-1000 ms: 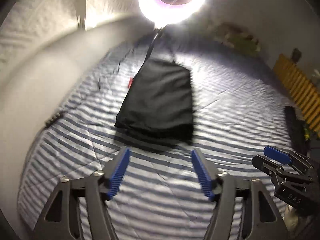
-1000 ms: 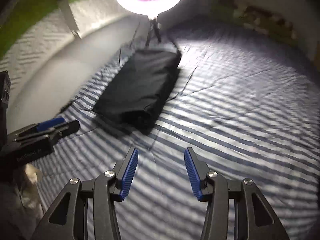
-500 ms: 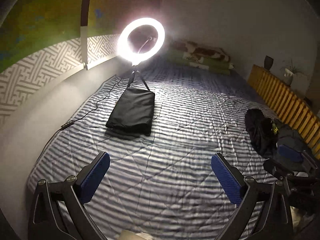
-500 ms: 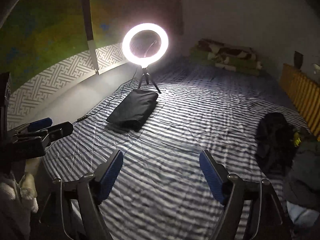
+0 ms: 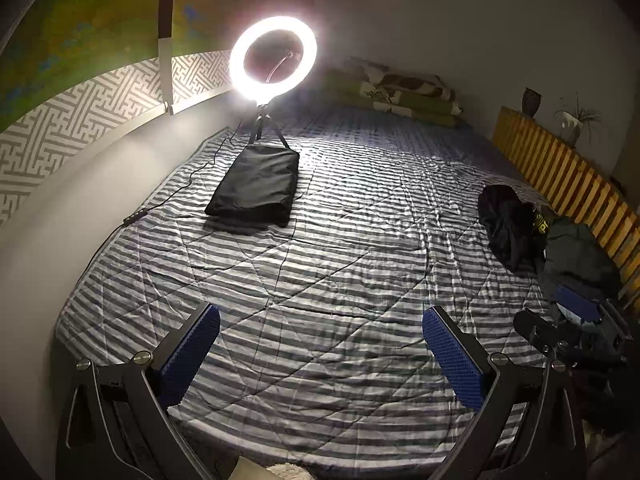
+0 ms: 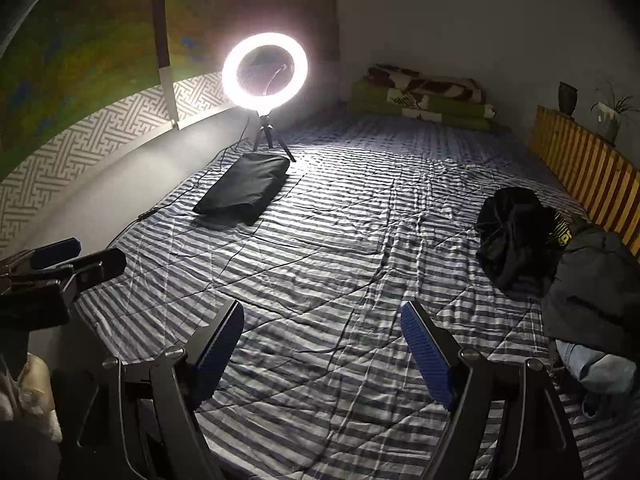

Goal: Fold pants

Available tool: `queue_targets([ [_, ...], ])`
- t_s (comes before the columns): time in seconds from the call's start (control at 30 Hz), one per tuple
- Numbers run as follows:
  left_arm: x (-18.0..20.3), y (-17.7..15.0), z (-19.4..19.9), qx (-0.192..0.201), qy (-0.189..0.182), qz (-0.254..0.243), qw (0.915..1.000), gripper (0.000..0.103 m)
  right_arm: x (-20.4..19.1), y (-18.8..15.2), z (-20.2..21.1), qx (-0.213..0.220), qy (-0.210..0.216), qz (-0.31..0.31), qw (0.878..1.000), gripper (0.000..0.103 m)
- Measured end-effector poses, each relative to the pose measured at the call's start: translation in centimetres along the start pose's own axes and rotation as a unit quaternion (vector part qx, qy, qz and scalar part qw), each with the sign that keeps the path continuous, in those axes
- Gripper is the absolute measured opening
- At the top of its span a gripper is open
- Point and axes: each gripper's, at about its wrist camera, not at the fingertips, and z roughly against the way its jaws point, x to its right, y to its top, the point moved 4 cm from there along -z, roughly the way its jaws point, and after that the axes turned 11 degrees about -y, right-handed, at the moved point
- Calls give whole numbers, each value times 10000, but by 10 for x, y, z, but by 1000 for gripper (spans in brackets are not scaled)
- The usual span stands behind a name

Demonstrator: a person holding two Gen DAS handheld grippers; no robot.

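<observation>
Folded black pants [image 5: 256, 190] [image 6: 244, 186] lie flat on the striped bedspread [image 5: 320, 272] [image 6: 340, 240], far left, just in front of a ring light. My left gripper [image 5: 320, 344] is open and empty, low over the near edge of the bed, far from the pants. My right gripper [image 6: 322, 340] is also open and empty, over the near middle of the bed. Each gripper shows at the edge of the other's view: the right gripper [image 5: 568, 328] and the left gripper [image 6: 68, 264].
A lit ring light on a tripod [image 5: 274, 60] [image 6: 265, 72] stands at the far left, its cable [image 5: 160, 204] running along the bed's edge. A heap of dark clothes [image 5: 532, 236] [image 6: 540, 248] lies at the right beside a wooden slatted rail [image 5: 560, 168]. Folded blankets [image 5: 400, 94] sit at the head.
Both grippers have pulled back and up from just in front of the folded pants to the near edge of the bed, and their jaws have opened wider.
</observation>
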Motion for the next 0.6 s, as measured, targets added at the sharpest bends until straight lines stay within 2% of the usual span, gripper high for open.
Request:
queue_targets([
  [0.6,-21,-10,23,60,24,208,9998,103,-27,-6,22,155,194,246,9994,78],
])
